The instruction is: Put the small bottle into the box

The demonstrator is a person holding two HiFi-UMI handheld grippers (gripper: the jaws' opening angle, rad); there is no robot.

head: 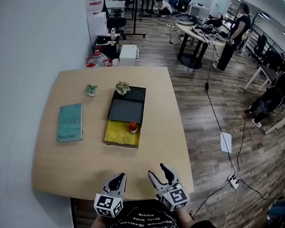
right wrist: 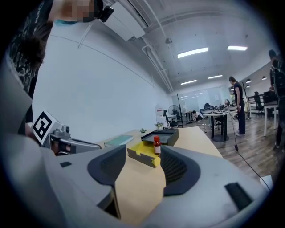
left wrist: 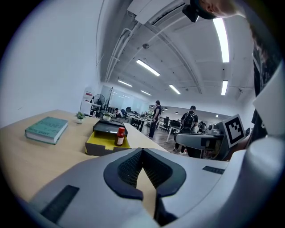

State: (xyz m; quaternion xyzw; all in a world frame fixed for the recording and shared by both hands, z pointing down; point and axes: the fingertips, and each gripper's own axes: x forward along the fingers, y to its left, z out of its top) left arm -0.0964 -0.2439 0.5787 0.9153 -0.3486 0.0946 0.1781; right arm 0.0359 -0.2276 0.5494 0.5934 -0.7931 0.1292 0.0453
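The small bottle (head: 133, 127), brown with a red cap, stands upright inside the yellow box (head: 117, 133), at its far right corner beside the open black lid (head: 127, 105). Both grippers hover at the table's near edge, well short of the box. My left gripper (head: 117, 181) is shut with nothing in it. My right gripper (head: 160, 175) is open and empty. The left gripper view shows the bottle (left wrist: 120, 136) in the box (left wrist: 100, 143) beyond the closed jaws (left wrist: 142, 153). In the right gripper view the bottle (right wrist: 156, 145) and box (right wrist: 141, 156) show between the spread jaws (right wrist: 138, 156).
A teal book (head: 70, 122) lies left of the box. Two small potted plants (head: 91, 89) (head: 122, 88) stand at the far side of the wooden table (head: 80, 165). Beyond the table are office desks, chairs, people and a cable on the floor.
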